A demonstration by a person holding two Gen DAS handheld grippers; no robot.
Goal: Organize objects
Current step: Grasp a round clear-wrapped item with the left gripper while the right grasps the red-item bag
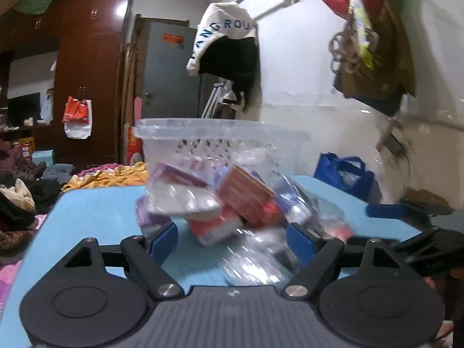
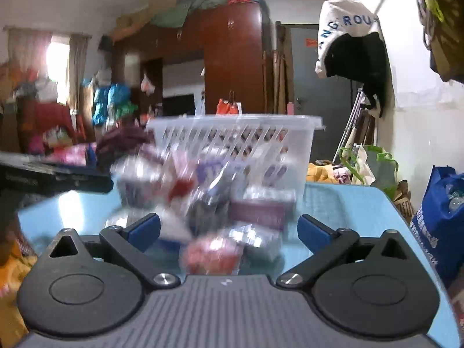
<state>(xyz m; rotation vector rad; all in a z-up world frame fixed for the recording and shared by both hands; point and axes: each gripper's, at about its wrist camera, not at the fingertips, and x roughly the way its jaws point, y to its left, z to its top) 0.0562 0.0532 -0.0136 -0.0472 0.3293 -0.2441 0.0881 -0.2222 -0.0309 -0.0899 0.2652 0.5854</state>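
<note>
Left tool (image 1: 232,236) spread wide with nothing pinched, right tool (image 2: 229,229) likewise spread and empty, blurred heap of small packets and boxes (image 1: 232,203) on the light blue tabletop (image 1: 95,211) just ahead of both, clear plastic slotted basket (image 1: 220,136) behind the heap.

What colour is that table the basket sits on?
Light blue. The table shows best in the left wrist view, beneath the clear plastic basket.
</note>
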